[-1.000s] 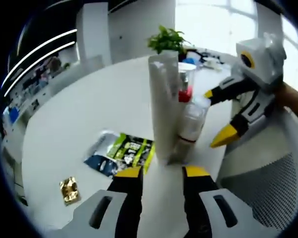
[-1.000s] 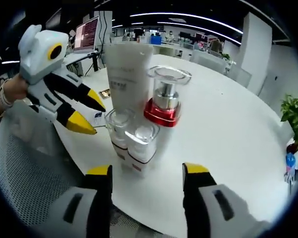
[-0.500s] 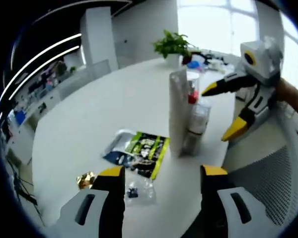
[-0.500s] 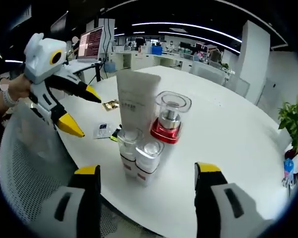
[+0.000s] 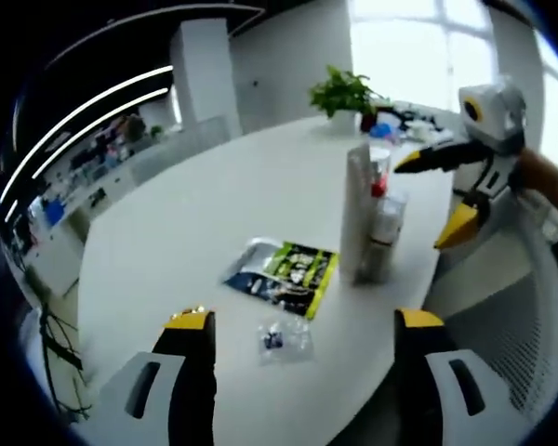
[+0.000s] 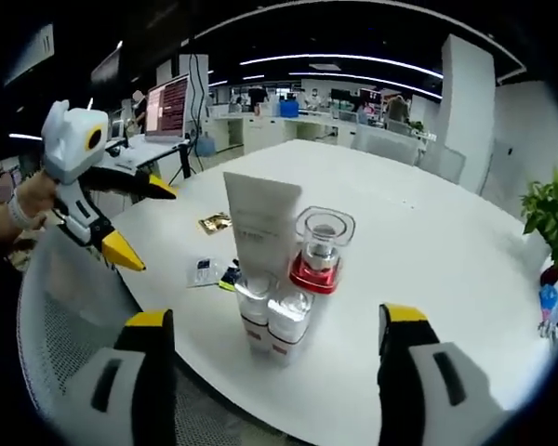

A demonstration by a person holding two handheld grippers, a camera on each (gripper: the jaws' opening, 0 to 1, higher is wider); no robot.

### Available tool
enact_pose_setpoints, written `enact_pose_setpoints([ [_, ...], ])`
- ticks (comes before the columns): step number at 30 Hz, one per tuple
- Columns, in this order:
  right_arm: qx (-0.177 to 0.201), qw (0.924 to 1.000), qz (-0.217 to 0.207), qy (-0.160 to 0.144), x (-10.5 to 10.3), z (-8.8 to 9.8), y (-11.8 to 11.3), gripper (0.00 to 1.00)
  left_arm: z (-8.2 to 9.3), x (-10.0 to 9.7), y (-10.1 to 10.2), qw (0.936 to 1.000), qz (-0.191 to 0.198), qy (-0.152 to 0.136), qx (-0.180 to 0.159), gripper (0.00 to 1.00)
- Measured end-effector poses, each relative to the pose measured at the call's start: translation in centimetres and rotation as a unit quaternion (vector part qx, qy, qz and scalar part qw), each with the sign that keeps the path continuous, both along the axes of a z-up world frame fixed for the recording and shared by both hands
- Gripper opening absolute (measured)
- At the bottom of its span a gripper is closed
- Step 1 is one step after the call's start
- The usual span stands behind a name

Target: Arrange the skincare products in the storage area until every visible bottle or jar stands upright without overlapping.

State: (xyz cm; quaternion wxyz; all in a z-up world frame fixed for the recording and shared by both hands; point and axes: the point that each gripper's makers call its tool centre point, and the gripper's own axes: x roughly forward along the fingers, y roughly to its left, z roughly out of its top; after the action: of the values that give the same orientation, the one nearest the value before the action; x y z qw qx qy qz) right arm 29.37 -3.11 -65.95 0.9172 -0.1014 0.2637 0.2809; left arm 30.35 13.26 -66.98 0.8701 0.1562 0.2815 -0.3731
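Both pairs of my fingers, left gripper (image 5: 304, 327) and right gripper (image 6: 272, 325), hang apart, holding nothing.
White tube (image 6: 263, 221), red-based jar (image 6: 320, 245) and two small bottles (image 6: 274, 313) stand upright, clustered on the counter (image 6: 428, 251).

The left claw (image 5: 302, 330) holds its jaws spread wide with nothing between them. The right claw (image 6: 279, 325) is likewise spread and empty. A hand (image 6: 33, 200) grips the left claw's body.

You see round white table (image 5: 186, 223), green and blue packet (image 5: 284, 273) flat on it, small clear bag (image 5: 284, 337) near, potted plant (image 5: 346, 93) far.
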Motion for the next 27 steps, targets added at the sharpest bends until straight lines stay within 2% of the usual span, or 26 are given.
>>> enact_pose_setpoints([
  [6,0.013,0.9999,0.007,-0.007,-0.1,0.7,0.6,0.99,0.5,-0.6,0.8,0.9998,0.015,0.0,-0.01,0.84],
  [9,0.013,0.9997,0.014,-0.016,-0.2,1.2,0.9,0.99,0.9,-0.9,1.1,0.9997,0.014,-0.015,-0.013,0.85],
  [15,0.023,0.9995,0.018,-0.014,-0.7,1.4,1.0,0.99,1.3,-1.7,1.6,0.9994,0.024,-0.018,-0.015,0.89],
  [21,0.016,0.9994,0.026,-0.016,-1.2,1.7,0.7,0.99,1.4,-2.4,1.7,0.9994,0.029,-0.013,-0.017,0.91],
  [27,0.016,0.9993,0.031,-0.016,-1.8,1.8,0.6,0.99,1.4,-3.2,1.2,0.9998,0.016,-0.003,-0.012,0.96],
])
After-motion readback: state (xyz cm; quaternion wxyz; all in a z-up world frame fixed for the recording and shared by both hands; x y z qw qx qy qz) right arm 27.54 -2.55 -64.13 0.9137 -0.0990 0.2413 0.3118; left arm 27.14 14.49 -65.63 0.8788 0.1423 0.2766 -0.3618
